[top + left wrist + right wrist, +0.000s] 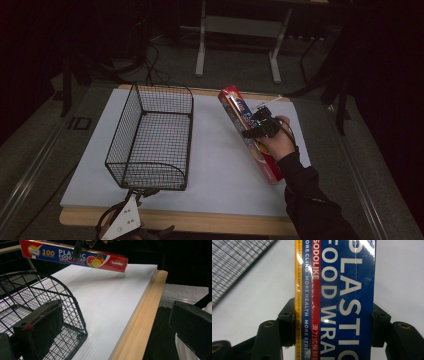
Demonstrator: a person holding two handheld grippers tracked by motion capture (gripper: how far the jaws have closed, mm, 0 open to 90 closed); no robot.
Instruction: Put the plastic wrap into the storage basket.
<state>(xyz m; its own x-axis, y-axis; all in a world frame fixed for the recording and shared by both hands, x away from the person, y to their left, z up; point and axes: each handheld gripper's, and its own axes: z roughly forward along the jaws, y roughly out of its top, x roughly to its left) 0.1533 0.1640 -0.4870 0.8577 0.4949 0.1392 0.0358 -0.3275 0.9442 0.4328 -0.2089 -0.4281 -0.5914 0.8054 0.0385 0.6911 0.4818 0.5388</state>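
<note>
Plastic wrap box (pixel 251 134), long and narrow, hangs above the white table (pixel 220 165), clamped across its middle by the right gripper (pixel 259 126), jaws pressed on both long sides. To its left stands a wire basket (pixel 150 137). With so slim a grip, the box could pivot or slip, and an end might catch the basket rim. The right gripper view shows the pads (pixel 287 322) biting the box; the left gripper view shows the left gripper (pixel 112 327) spread wide and empty beside the basket.
</note>
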